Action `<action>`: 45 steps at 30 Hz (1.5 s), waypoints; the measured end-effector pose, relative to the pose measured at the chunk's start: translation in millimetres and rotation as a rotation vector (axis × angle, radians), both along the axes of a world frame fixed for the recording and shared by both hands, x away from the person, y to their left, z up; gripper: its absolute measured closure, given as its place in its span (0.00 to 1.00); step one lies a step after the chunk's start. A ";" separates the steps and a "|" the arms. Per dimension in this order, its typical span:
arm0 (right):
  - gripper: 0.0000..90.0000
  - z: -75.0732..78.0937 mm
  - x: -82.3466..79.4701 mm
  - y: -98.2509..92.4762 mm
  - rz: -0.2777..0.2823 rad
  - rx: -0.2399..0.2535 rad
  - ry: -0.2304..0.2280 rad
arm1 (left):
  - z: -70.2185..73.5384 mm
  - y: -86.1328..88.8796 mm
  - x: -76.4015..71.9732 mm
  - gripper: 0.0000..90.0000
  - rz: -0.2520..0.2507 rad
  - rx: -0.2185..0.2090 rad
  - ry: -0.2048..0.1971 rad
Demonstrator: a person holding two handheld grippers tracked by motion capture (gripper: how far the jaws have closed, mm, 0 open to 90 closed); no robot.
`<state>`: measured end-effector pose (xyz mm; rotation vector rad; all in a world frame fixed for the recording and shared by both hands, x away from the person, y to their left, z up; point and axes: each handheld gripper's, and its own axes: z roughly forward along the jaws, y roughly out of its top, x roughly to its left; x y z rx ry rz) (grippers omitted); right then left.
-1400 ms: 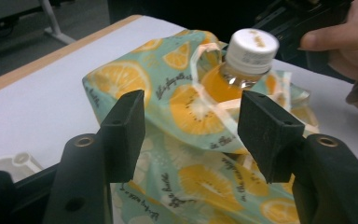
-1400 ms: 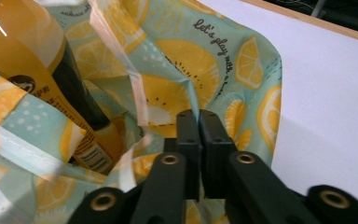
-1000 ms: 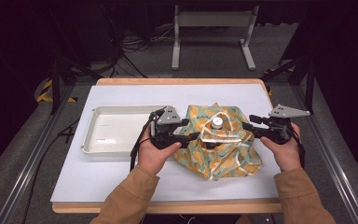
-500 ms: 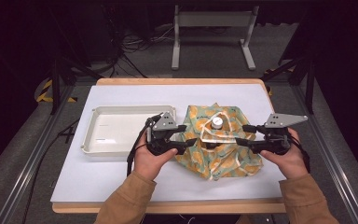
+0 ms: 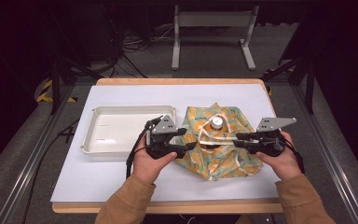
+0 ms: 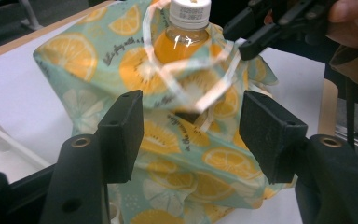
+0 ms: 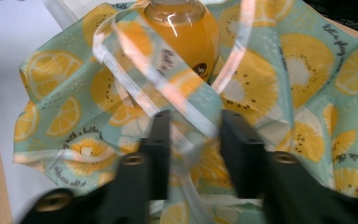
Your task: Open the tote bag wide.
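While the white table (image 5: pixel 121 186) carries an empty white tray (image 5: pixel 121 128) at left, the citrus-print drawstring bag (image 5: pixel 223 154) slumps beside it around an upright orange-drink bottle (image 5: pixel 217 122); left gripper (image 5: pixel 189 145) parted, grasping nothing; right gripper (image 5: pixel 235 140), jaws just closing about the white drawstring (image 7: pixel 186 112); pinch cord alone, not cloth.

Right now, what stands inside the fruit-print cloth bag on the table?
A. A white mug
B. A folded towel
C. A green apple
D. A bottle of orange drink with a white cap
D: the bottle with orange liquid and a white cap rises out of the open top of the cloth bag, seen in the left gripper view and from above.
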<state>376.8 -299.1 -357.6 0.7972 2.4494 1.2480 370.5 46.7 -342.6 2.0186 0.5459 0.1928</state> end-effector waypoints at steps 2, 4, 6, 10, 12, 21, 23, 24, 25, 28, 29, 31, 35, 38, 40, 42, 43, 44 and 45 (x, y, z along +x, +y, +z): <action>0.96 1.7 -1.8 -1.0 0.010 -0.004 -0.003 | -0.1 -2.1 -1.8 0.50 -0.018 -0.004 0.013; 0.99 3.6 -4.3 -0.5 0.024 -0.003 -0.004 | 0.0 -4.4 -4.0 0.50 -0.025 0.006 0.009; 1.00 5.4 -7.1 1.6 0.042 -0.008 -0.005 | -0.1 -6.7 -6.4 0.50 -0.033 0.009 0.008; 1.00 9.7 -14.2 10.7 0.079 -0.007 -0.017 | -0.3 -12.4 -11.0 0.47 -0.051 0.019 -0.004; 1.00 11.6 -17.5 17.6 0.106 -0.004 -0.019 | -1.3 -15.5 -11.8 0.46 -0.065 0.018 -0.013; 1.00 12.1 -23.6 41.5 0.189 0.032 -0.037 | -9.9 -32.7 -11.4 0.40 -0.131 0.059 -0.044; 1.00 11.8 -24.3 44.8 0.204 0.035 -0.038 | -11.7 -36.0 -10.9 0.40 -0.141 0.067 -0.049; 1.00 11.3 -24.6 46.6 0.211 0.038 -0.039 | -12.5 -37.2 -10.5 0.41 -0.146 0.074 -0.051; 1.00 10.7 -24.6 47.8 0.216 0.041 -0.039 | -13.3 -38.3 -10.3 0.41 -0.147 0.074 -0.050; 1.00 9.6 -24.7 50.3 0.224 0.045 -0.039 | -14.9 -40.2 -9.7 0.45 -0.152 0.087 -0.052; 1.00 8.6 -24.9 53.7 0.234 0.045 -0.041 | -15.9 -41.4 -9.5 0.52 -0.156 0.097 -0.059; 0.99 8.4 -24.9 54.5 0.237 0.046 -0.039 | -17.0 -42.1 -10.5 0.62 -0.167 0.122 -0.076; 0.88 9.9 -24.8 51.3 0.233 0.052 -0.035 | -18.3 -36.9 -9.0 0.97 -0.175 0.146 -0.074; 0.79 15.3 -24.4 40.8 0.190 0.070 -0.054 | -21.4 -30.7 -5.2 0.99 -0.153 0.165 -0.056; 0.72 19.1 -23.3 31.7 0.138 0.076 -0.074 | -23.9 -27.9 -3.0 0.99 -0.138 0.183 -0.049; 0.61 19.9 -20.6 23.9 0.079 0.079 -0.097 | -26.2 -26.8 -1.4 0.99 -0.124 0.210 -0.045; 0.56 19.0 -18.4 19.5 0.043 0.078 -0.104 | -27.5 -26.4 -0.9 0.99 -0.117 0.220 -0.036; 0.53 17.4 -16.3 16.0 0.023 0.079 -0.110 | -28.9 -25.9 0.0 0.99 -0.113 0.227 -0.032; 0.51 15.7 -14.2 12.6 0.008 0.084 -0.106 | -30.5 -25.6 0.9 0.99 -0.108 0.231 -0.027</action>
